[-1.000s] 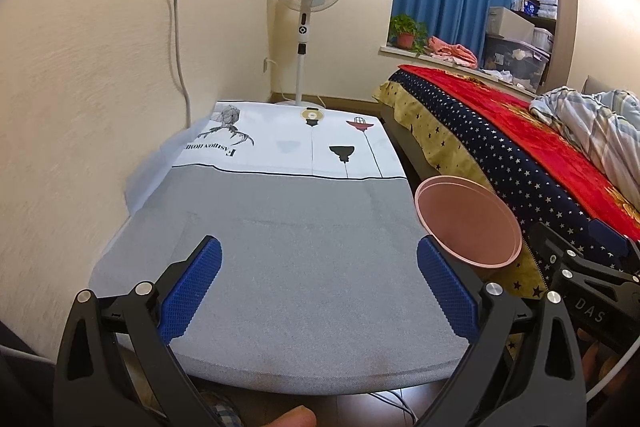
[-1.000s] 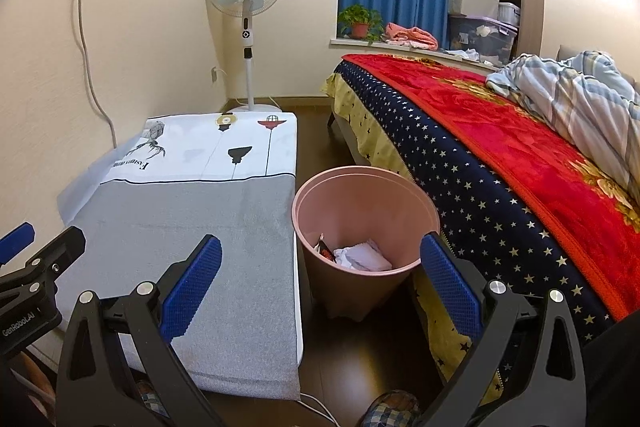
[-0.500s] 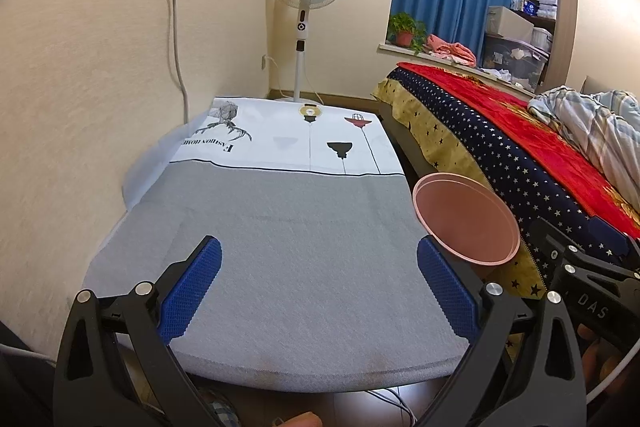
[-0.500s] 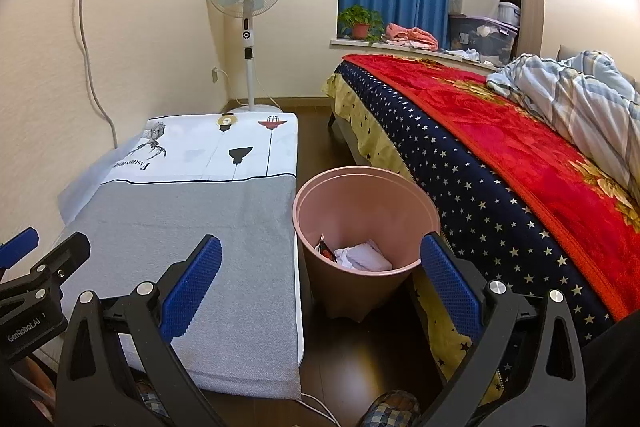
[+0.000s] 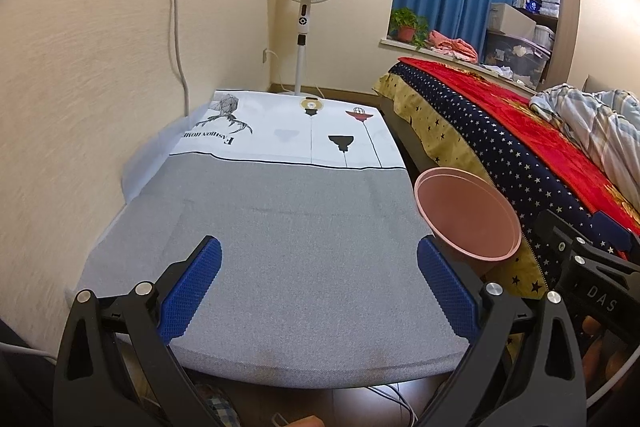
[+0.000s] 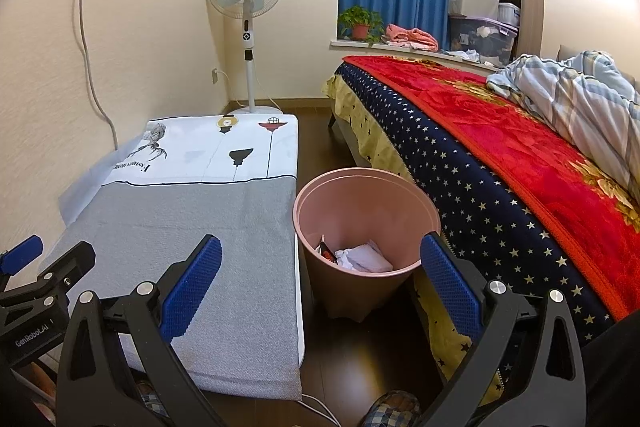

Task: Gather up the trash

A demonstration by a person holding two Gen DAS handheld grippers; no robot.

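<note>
Nothing moved: one bin [image 6: 366, 223], two grippers.

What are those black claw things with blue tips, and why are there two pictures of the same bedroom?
They are two grabbing tools that a person holds, one in each hand. Each carries a small camera looking out along its fingers, so you get two pictures. One shows the left gripper over a low table with a grey and white cloth. The other shows the right gripper looking down at a pink bin standing on the floor between table and bed. Crumpled paper lies in the bin. Both grabbers are open, holding nothing.
</note>
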